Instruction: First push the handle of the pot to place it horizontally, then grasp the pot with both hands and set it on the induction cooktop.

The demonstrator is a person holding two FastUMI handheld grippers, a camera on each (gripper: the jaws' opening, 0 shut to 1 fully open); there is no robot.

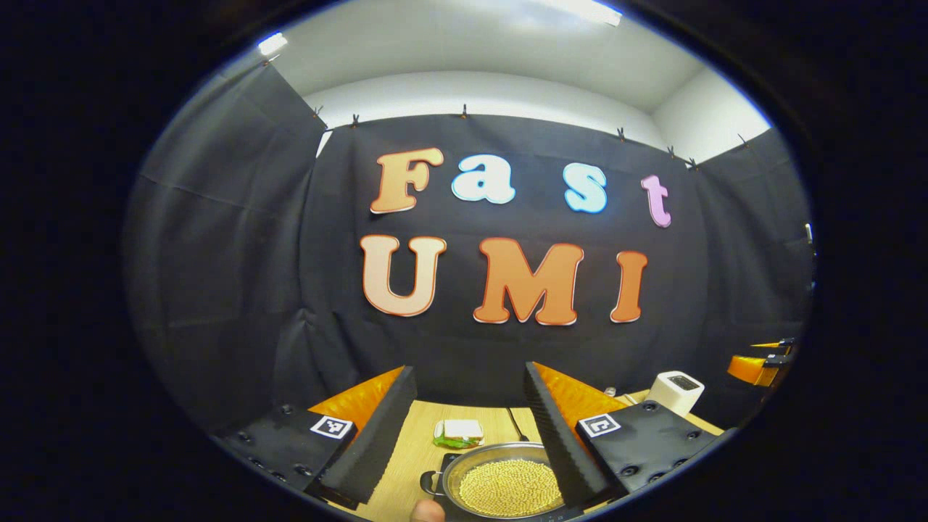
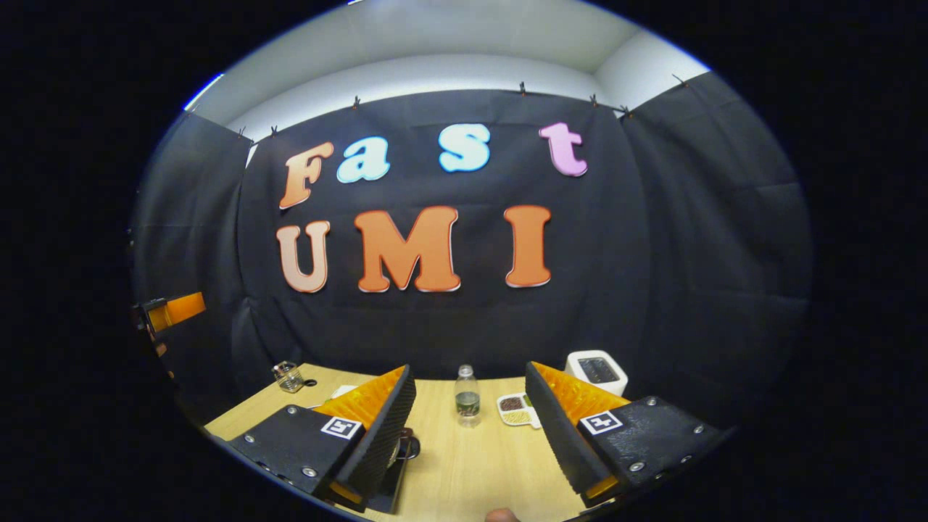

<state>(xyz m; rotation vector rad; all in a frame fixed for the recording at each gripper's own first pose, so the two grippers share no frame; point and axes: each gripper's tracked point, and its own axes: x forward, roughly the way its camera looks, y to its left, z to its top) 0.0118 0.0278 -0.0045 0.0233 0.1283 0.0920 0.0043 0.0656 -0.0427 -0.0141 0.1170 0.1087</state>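
pot (image 1: pixel 507 484) | steel, full of yellow grains | on induction cooktop (image 1: pixel 453 464)

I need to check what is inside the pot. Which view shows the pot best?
The left gripper view: the round steel pot lies open between the claw's fingers, filled with small yellow grains. The right gripper view shows just a dark side handle behind the left finger.

Bright ceiling lights (image 1: pixel 580 9) overhead; the black walls stay dim, the tabletop (image 2: pixel 471 464) evenly lit. Strong fisheye bending at the edges; focus is sharp.
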